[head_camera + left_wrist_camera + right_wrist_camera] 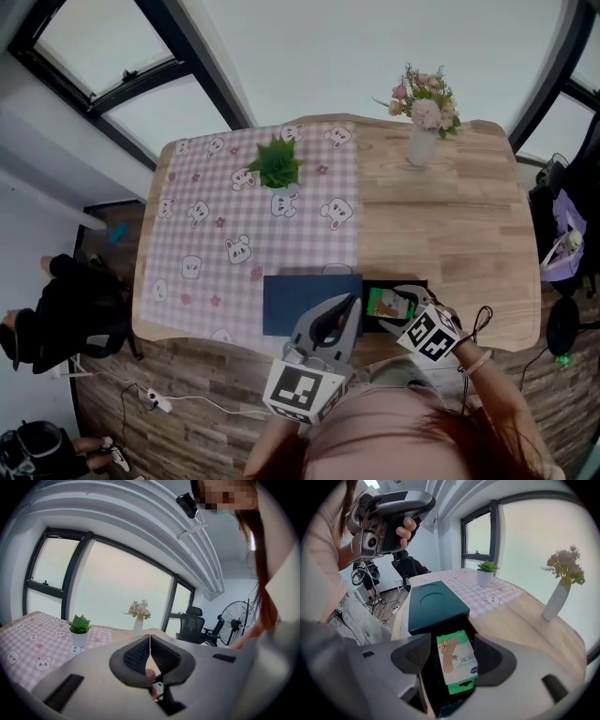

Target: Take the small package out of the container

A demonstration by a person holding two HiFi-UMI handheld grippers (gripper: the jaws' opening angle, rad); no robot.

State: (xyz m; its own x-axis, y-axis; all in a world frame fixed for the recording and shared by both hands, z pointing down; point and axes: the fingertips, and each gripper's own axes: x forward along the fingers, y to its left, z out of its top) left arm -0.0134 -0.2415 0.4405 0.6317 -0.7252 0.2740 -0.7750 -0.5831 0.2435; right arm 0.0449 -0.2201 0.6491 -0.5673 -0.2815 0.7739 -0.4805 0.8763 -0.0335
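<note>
Head view: a wooden surface (pixel 450 216) has a pink checked cloth (pixel 216 234) with bear prints over its left half. On the cloth stands a potted plant (pixel 276 165); a vase of flowers (pixel 423 127) stands at the far right. At the near edge lies the dark blue container (pixel 309 302), its black drawer (pixel 417 284) pulled out to the right. The small package (pixel 382 302), green and white, lies in the drawer. The left gripper (pixel 353 302) hovers over the container, and the right gripper (pixel 400 303) reaches down over the drawer.

Left gripper view: the left gripper (pixel 150 639) is clenched, its pads meeting with nothing between them. Beyond it are the plant (pixel 79 625), the vase (pixel 138 613), an office chair (pixel 193 623) and a fan (pixel 240 620).

Right gripper view: the right gripper (pixel 454 652) is released, its jaws standing wide on either side of the small package (pixel 457 663) without pressing on it. The package rests tilted in the open drawer (pixel 436 693), just in front of the container (pixel 436 603). At the upper left a hand (pixel 408 527) holds the left gripper (pixel 393 508) raised.
</note>
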